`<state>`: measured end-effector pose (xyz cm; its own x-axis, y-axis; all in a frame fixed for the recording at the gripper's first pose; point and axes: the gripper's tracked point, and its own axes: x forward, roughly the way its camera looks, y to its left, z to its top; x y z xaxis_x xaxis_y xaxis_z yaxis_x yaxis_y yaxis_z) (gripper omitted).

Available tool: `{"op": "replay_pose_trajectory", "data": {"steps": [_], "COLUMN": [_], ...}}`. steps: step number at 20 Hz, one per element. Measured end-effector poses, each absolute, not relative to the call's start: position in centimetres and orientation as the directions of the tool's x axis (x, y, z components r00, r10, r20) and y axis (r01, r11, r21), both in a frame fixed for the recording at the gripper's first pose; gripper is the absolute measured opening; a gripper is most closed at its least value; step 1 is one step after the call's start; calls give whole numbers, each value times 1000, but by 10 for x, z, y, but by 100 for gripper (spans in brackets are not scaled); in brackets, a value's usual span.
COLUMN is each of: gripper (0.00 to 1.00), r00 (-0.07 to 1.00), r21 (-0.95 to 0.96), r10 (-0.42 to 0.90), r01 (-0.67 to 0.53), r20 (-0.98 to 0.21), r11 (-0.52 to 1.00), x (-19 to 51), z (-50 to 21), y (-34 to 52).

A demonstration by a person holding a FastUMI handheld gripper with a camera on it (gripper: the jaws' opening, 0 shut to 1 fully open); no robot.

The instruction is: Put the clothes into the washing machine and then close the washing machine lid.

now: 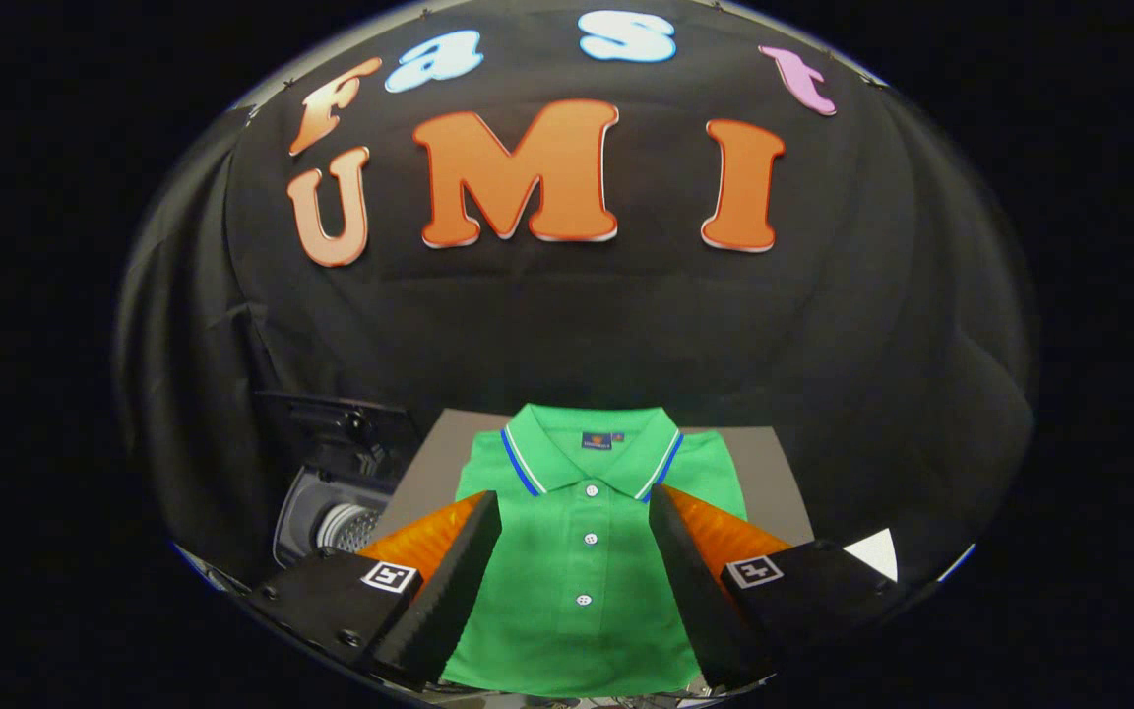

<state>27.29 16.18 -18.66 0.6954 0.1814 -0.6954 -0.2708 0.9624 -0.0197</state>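
The gripper (575, 517) hung over the shirt (582, 581) with its two fingers (449, 581) spread wide apart, gripping nothing; whether the tips touched the cloth could not be told. Between the fingers lay the front of the green shirt, folded flat, with a row of three white buttons running up its placket. Just beyond the fingertips sat the collar (589, 445), green with blue and white stripes along its edges and a small dark label inside the neck. The shirt rested on a grey board (774, 473), whose bare surface showed on either side of the shoulders and behind the collar. To the left of the board, beyond the left finger, stood the washer (326, 512), its dark lid (331, 418) raised and the perforated metal drum (346, 527) visible in the opening. The shirt was well apart from the washer, still on the board. Behind everything hung the black cloth wall (577, 325) of the booth.
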Motion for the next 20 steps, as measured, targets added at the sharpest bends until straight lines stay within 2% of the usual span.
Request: {"op": "replay_pose_trajectory", "data": {"steps": [6,9,11,16,20], "gripper": [99,98,97,97,94], "r00": [404,292,215,126,115], "r21": [-15,3,39,43,43], "r10": [108,94,96,83,85], "r01": [-289,-296,-253,-296,-328], "r20": [-908,-952,-972,-989,-990], "r11": [957,955,967,954,944], "x": [262,261,260,262,262], "z": [-253,-269,-270,-271,-273], "y": [157,158,161,158,155]}}
